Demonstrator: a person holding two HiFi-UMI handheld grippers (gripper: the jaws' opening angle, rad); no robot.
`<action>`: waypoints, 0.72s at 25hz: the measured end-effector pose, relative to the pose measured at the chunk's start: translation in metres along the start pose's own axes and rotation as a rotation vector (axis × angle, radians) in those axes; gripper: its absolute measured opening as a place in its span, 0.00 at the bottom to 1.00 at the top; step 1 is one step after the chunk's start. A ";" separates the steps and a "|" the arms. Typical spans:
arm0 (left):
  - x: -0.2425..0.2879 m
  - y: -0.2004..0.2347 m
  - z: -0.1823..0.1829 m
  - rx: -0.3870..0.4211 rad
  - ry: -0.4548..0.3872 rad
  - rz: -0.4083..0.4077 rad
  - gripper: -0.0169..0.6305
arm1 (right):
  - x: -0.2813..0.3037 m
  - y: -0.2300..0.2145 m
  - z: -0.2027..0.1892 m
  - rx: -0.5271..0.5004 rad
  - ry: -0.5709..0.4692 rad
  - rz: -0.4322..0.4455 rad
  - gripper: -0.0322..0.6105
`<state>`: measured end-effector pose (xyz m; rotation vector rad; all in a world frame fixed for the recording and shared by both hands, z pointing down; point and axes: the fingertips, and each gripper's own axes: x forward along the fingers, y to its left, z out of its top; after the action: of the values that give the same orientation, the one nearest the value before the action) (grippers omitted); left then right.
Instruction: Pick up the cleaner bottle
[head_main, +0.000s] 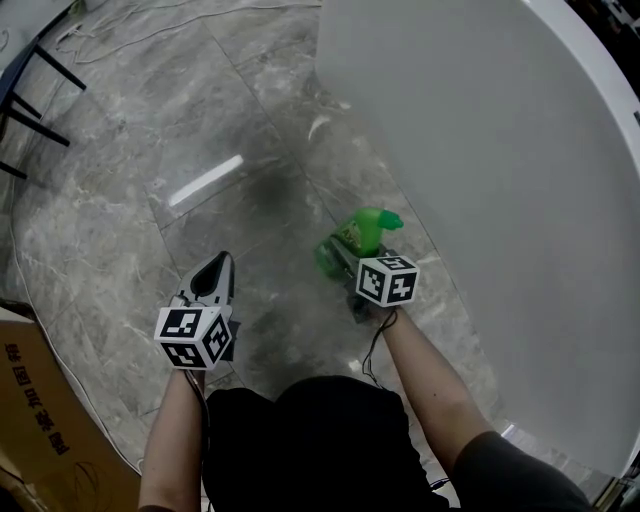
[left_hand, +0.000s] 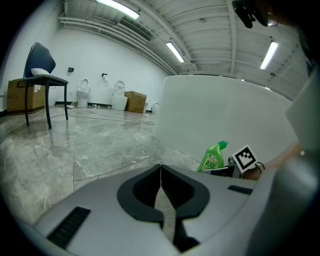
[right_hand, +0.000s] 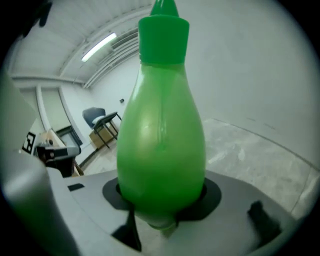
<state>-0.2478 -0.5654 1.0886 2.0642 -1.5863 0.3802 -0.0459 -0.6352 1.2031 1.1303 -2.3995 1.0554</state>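
Right gripper (head_main: 352, 268) clenched on the cleaner bottle (right_hand: 162, 150): the dark pads (right_hand: 212, 196) press the fat lower body from both sides and the bottle fills the gap between the jaws. Bottle is green and upright in the right gripper view, with its green cap (right_hand: 163, 32) on top. Marker cube (head_main: 388, 280) sits on the back of that gripper, with the person's right forearm (head_main: 430, 385) behind it.

Left gripper (left_hand: 161, 172) closed with nothing in it, jaws meeting along a thin line. It is well apart from the bottle, on the person's left, and carries its own marker cube (head_main: 195, 335). From the left gripper view the bottle shows a label reading AXE, leaning a little, with the right gripper's cube just beside it.

Bottle is low over the grey marble floor (head_main: 200, 130), near the foot of a big white curved wall (head_main: 480, 150). Its base is hidden, so cannot tell if it touches the floor.

Farther out: a cardboard box (head_main: 40, 420) at the head view's lower left, and a dark chair (left_hand: 42, 65) far off on the left in the left gripper view, with more boxes (left_hand: 135, 101) along the back wall and strip lights (left_hand: 175, 51) on the ceiling
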 end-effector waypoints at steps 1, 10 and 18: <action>-0.001 0.000 0.000 0.001 -0.001 -0.001 0.05 | -0.001 0.002 0.000 0.070 -0.013 0.028 0.36; -0.036 -0.006 0.022 -0.007 -0.028 0.017 0.05 | -0.035 0.072 0.048 0.346 -0.148 0.221 0.36; -0.146 -0.032 0.088 -0.118 -0.025 0.039 0.05 | -0.129 0.194 0.120 0.377 -0.097 0.292 0.36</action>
<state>-0.2649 -0.4886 0.9344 1.9589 -1.6261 0.2683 -0.1024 -0.5685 0.9559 0.9734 -2.5665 1.6377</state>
